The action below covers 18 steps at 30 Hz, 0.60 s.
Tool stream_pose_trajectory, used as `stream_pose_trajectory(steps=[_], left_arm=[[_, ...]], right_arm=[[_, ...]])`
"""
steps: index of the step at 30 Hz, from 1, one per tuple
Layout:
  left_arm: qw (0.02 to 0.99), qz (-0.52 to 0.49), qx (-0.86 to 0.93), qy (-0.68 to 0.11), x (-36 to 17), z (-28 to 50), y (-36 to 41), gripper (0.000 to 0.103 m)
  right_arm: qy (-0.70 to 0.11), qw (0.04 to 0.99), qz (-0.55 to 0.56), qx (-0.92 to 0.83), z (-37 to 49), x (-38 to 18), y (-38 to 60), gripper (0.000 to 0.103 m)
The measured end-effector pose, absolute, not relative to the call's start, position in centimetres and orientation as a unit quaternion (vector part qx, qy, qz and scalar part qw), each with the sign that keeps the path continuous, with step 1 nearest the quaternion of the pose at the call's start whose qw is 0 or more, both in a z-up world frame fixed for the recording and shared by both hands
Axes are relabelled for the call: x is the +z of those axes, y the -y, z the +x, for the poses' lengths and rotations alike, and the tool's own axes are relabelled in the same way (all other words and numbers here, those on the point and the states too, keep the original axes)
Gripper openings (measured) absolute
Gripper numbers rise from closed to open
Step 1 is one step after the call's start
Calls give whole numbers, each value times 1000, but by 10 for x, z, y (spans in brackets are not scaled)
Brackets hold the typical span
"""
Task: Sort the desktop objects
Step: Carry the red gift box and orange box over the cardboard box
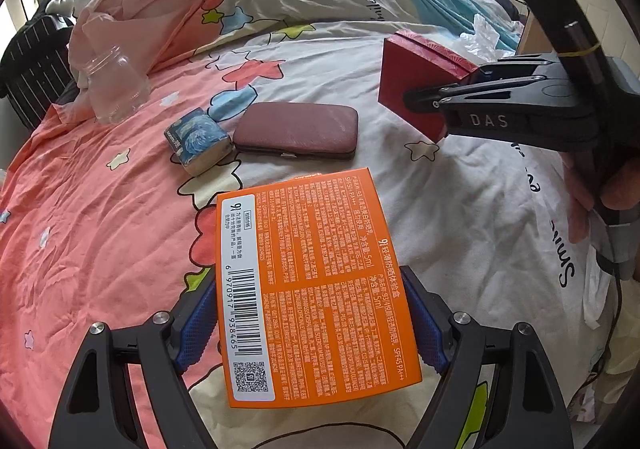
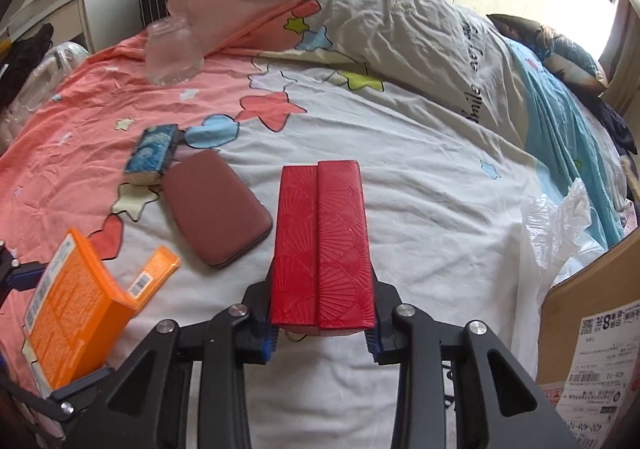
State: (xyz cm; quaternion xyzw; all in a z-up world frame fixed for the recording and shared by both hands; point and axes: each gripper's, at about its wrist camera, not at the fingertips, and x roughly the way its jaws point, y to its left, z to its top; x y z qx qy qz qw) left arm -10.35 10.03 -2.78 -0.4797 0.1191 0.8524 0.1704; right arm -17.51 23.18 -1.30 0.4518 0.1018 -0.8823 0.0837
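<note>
Your left gripper [image 1: 310, 313] clamps the orange box [image 1: 316, 289] above the bedspread [image 1: 460, 209]; your right gripper [image 2: 322, 333] clamps the red box [image 2: 324, 245]. Beyond lie the maroon case [image 1: 296, 129], the blue packet [image 1: 198, 141], then the clear jar [image 1: 116, 85].

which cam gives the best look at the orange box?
Left wrist: the orange box fills the frame between the left gripper pads, with printed text, barcode and QR code facing the lens. Right wrist shows the same box only at its left edge, seen obliquely, with an open flap.
</note>
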Motion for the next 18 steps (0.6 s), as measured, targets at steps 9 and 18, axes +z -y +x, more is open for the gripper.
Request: stream_pose_trajectory(steps=[9,18], left_arm=[[173,-465,859,-124,-10,-88,-105,84],[172,-432,874,-139,23,-58,-118,84]], right_arm=[[-133,95,410,-897,-127,29,-216,32],[-138,93,372,-913,-88,67,-222,32]])
